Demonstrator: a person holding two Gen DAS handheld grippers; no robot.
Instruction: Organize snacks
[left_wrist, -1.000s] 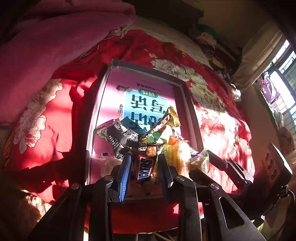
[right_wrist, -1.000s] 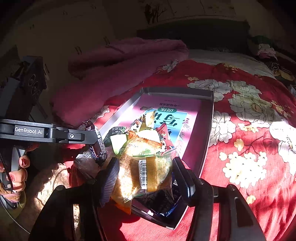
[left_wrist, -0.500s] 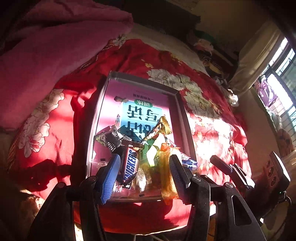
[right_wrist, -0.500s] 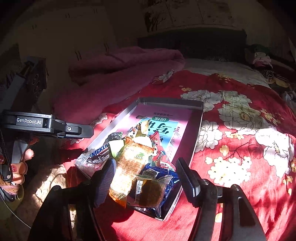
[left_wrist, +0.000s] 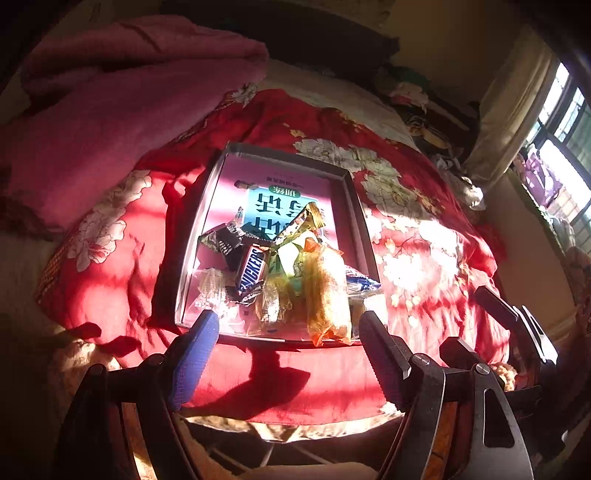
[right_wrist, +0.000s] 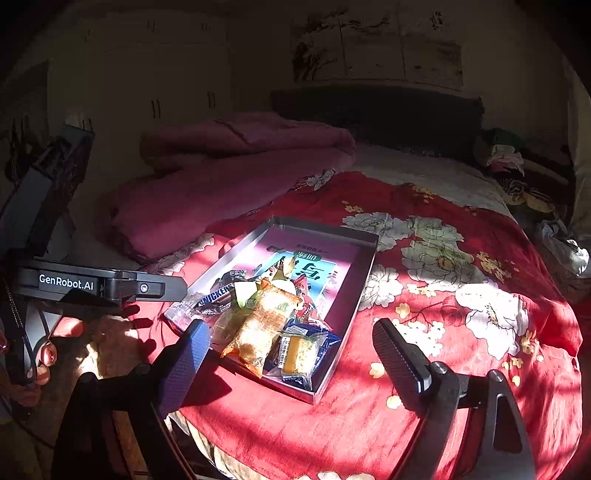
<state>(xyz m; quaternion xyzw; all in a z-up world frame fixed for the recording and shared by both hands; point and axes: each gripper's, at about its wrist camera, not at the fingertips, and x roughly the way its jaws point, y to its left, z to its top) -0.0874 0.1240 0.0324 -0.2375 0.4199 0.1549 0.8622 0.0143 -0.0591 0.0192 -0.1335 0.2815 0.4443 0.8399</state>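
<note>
With both pairs of jaws opening and nothing between them, the left gripper (left_wrist: 288, 332) and the right gripper (right_wrist: 291, 341) hang released above the near end of a shallow grey rectangular cardboard tray (left_wrist: 192, 236) (right_wrist: 364, 266). This tray lies on a red floral bedspread (left_wrist: 424, 258) (right_wrist: 461, 295), and its floor bears a pink and blue printed sheet (left_wrist: 280, 199) (right_wrist: 317, 254).

All the snacks are heaped at the tray's near end. From the left wrist view, a brown Snickers bar (left_wrist: 253, 271) lies just left of centre, tilted, beside a dark crinkled wrapper (left_wrist: 221, 243); a long orange-yellow transparent pastry packet (left_wrist: 328, 295) reaches over the near rim, and a blue and white wrapper (left_wrist: 360, 282) shows at the right wall. The right gripper's dark frame (left_wrist: 517, 325) enters at that view's right edge.

From the right wrist view, the same Snickers bar (right_wrist: 218, 293) sits at the tray's left wall and the pastry packet (right_wrist: 266, 321) runs down the middle. Only this view shows a small clear-wrapped yellow cake (right_wrist: 297, 350) on top of the blue wrapper (right_wrist: 321, 338) at the near corner, and the person's hand (right_wrist: 44, 350) gripping the left gripper's handle, lettered "GenRobot.AI" (right_wrist: 66, 284).

A rumpled pink blanket (left_wrist: 122, 110) (right_wrist: 229, 173) lies at the far left. Only the left wrist view shows a sunlit window (left_wrist: 565, 147) at the right.
</note>
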